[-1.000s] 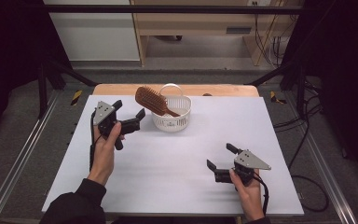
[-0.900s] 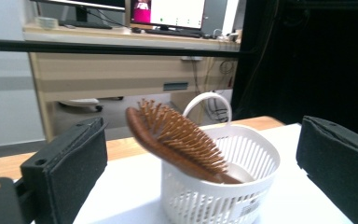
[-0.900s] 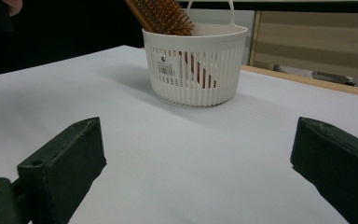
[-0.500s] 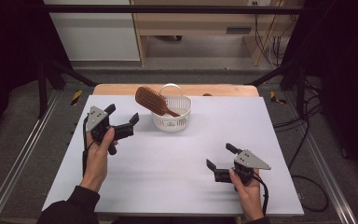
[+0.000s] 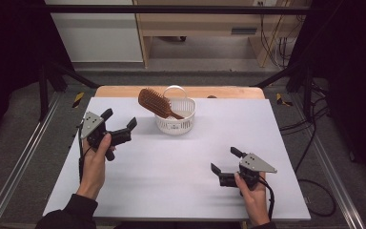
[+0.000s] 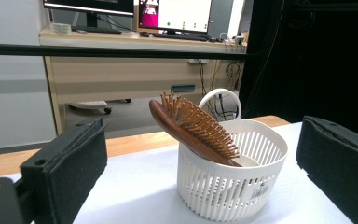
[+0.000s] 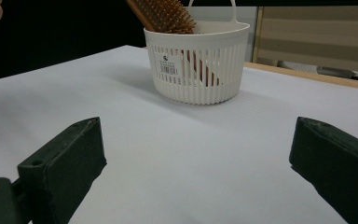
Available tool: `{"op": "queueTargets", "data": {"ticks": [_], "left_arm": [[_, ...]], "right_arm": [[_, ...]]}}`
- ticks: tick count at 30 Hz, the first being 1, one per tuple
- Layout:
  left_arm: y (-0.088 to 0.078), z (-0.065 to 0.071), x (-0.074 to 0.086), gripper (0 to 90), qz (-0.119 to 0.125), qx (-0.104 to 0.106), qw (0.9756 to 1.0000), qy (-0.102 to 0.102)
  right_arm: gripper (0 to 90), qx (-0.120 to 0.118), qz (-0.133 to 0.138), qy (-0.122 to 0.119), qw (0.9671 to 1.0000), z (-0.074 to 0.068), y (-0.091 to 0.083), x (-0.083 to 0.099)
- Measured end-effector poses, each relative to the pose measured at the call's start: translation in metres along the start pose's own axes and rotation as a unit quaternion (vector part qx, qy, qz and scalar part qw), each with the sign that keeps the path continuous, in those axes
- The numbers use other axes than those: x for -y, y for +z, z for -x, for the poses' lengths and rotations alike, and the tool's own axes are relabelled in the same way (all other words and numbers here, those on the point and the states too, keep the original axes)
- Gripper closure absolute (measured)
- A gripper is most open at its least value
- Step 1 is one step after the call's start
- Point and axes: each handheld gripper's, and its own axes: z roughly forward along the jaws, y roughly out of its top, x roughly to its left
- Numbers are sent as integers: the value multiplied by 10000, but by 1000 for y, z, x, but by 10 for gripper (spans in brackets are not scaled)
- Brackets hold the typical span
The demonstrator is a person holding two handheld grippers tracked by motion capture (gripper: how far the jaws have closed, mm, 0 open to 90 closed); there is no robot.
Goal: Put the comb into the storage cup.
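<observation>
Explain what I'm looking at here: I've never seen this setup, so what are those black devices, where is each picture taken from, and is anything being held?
A person sits at a white table holding a handheld two-jaw clamp in each hand: the left gripper and the right gripper. The high view looks down from above. The other two pictures come from cameras riding on each gripper, looking out between its black jaws. Toward the far side of the table stands a white slotted basket with a wooden hairbrush leaning in it, handle down. Both grippers are open and hold nothing.

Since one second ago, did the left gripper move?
Yes. In the high view the left gripper, open, has drawn back from the white basket, leftward and toward the person; hairbrush stays in the basket.
</observation>
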Motion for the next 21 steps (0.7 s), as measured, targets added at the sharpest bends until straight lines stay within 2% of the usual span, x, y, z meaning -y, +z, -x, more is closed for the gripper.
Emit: {"op": "queueTargets", "data": {"ticks": [21], "left_arm": [[-38,-22,0,16,79,-127,9999,-48]], "right_arm": [[38,6,4,-11,10000,0,-1,-1]]}}
